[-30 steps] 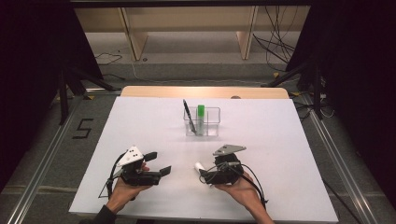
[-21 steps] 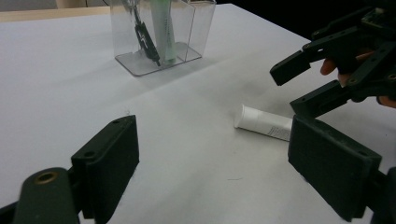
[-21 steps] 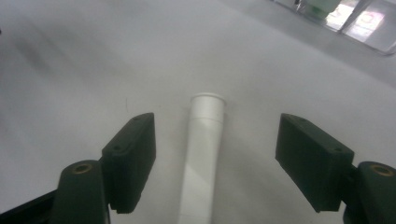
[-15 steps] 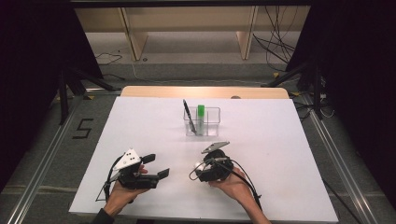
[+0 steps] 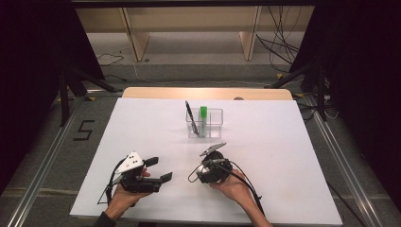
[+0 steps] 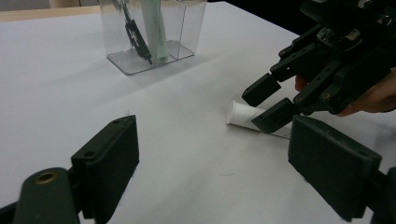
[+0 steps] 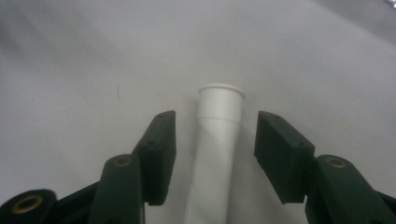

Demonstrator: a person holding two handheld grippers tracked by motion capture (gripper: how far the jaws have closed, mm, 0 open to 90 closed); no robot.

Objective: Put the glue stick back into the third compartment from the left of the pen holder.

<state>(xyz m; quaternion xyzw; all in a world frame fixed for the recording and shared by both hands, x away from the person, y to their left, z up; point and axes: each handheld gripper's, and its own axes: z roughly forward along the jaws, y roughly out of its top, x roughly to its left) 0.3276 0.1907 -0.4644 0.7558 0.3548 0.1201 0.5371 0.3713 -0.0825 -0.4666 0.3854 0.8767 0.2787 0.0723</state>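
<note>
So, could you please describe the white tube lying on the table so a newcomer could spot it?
On the white table, look near the front edge, between the right gripper jaws, which have just been closing. The white plastic tube lies flat; the pens stand in the clear box.

Black two-jaw left gripper (image 5: 158,170) and right gripper (image 5: 202,166): grey three-cornered top plates, brass-coloured pivot rivets, trailing black cables, flat rectangular pads.

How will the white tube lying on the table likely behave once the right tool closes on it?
The white tube is round with a flared cap, so it probably rolls sideways if nudged. Its body looks soft, so it may flatten as the right tool, which has just been closing around it, pinches. It seems light.
</note>
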